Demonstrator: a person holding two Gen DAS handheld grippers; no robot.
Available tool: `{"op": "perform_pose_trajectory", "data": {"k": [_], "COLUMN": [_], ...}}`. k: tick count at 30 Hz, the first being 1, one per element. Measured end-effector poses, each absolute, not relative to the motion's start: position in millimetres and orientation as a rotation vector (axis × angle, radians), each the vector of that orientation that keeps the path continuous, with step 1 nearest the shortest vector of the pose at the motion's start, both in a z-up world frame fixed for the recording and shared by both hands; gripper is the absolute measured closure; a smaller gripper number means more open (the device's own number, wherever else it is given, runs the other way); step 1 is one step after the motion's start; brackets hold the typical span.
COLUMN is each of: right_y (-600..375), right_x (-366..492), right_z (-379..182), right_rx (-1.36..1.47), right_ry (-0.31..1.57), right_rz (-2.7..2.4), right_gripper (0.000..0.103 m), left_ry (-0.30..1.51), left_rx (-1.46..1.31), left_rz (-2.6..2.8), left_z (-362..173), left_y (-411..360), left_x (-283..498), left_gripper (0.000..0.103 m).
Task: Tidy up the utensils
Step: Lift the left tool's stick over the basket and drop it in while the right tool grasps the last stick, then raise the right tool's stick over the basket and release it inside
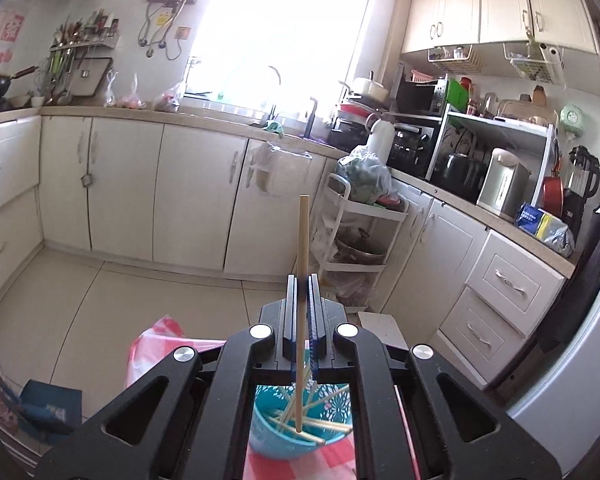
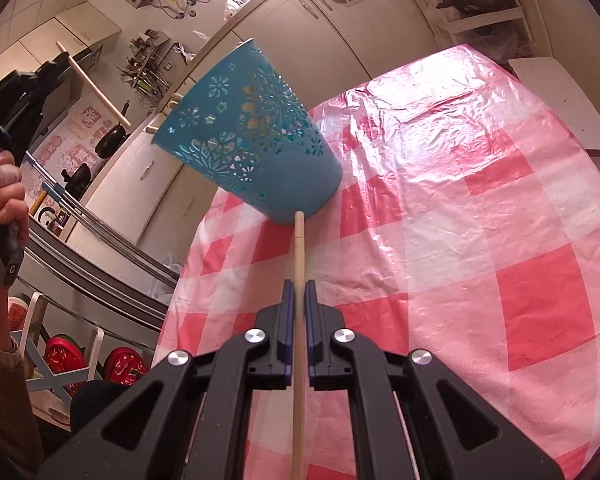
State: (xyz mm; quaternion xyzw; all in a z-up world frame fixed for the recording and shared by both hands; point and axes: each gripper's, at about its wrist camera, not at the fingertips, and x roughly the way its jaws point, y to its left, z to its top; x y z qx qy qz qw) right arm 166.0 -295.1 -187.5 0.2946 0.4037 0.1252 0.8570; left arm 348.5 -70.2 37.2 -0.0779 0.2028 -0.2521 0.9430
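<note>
Hovering above the perforated blue plastic holder, the left claw is clamped on a pale wooden chopstick held upright, its lower end down among the chopsticks already inside. The right claw pinches a second wooden chopstick low over the table's red-and-white checked plastic cloth, tip just beside the holder's base. Several look sorted, so I'd judge these two remain.
</note>
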Motion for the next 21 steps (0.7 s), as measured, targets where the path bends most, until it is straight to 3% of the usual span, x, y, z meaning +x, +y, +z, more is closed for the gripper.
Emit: {"op": "perform_pose_trajectory", "data": {"k": [16,21], "right_y": [-315.8,-317.4], "right_x": [163.4,163.3], "right_z": [-172.3,-162.0], "right_rx": [0.653,0.663], "right_ry": [0.751,0.713], "right_rz": [0.252,0.263], "right_gripper": [0.097,0.097], "left_ry": [0.648,0.657], "left_rx": [-0.06,-0.025], "left_rz": [-0.447,-0.429], "left_z": [-75.3,-81.3], "left_y": [-120.9,-112.8], "left_x": [403.2,389.2], "left_gripper": [0.096,0.071]}}
